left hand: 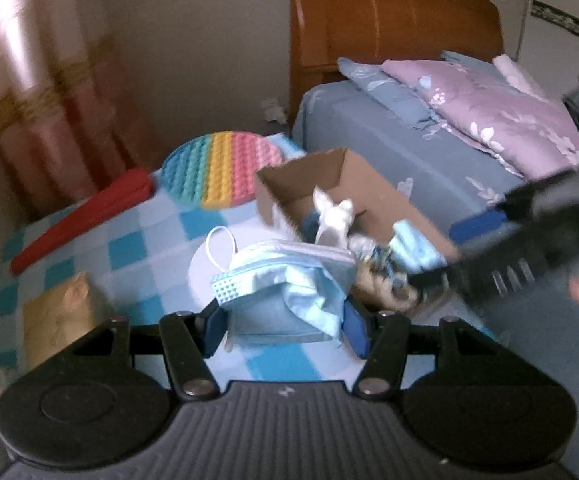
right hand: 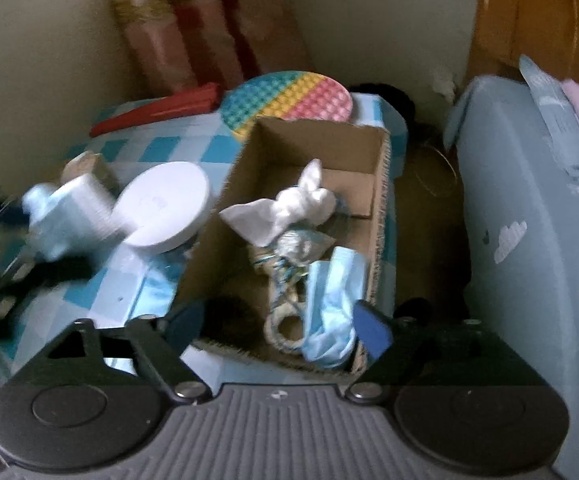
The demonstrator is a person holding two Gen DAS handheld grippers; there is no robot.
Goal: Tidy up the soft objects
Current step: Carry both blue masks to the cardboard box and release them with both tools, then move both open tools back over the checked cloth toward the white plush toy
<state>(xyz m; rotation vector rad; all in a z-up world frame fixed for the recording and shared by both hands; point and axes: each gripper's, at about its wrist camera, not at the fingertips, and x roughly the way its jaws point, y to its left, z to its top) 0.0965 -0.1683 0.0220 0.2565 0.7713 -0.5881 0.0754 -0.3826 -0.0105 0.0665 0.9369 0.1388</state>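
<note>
Left tool (left hand: 285, 330): blue fingers closed on a light blue face mask (left hand: 285, 280), lifted above the surface (left hand: 129, 248); the mask's white ear loop hangs at its left.

Right tool (right hand: 279, 326): fingers spread wide and gripping nothing, poised over the near end of the cardboard box (right hand: 383, 184).

Cardboard box: stands open on the checked blue-and-white surface. It contains a white cloth (right hand: 289, 208), a knotted rope (right hand: 285, 300) and a second blue mask (right hand: 333, 304) against its right wall.

White round lid (right hand: 161, 204): lies on the surface just left of the box.

Rainbow bubble mat (left hand: 221, 166): lies flat on the surface behind the box.

Red folded item (left hand: 85, 220): lies along the surface's far left edge; its kind cannot be told.

Bed (left hand: 429, 152): stands right of the surface and carries a purple floral pillow (left hand: 489, 112).
</note>
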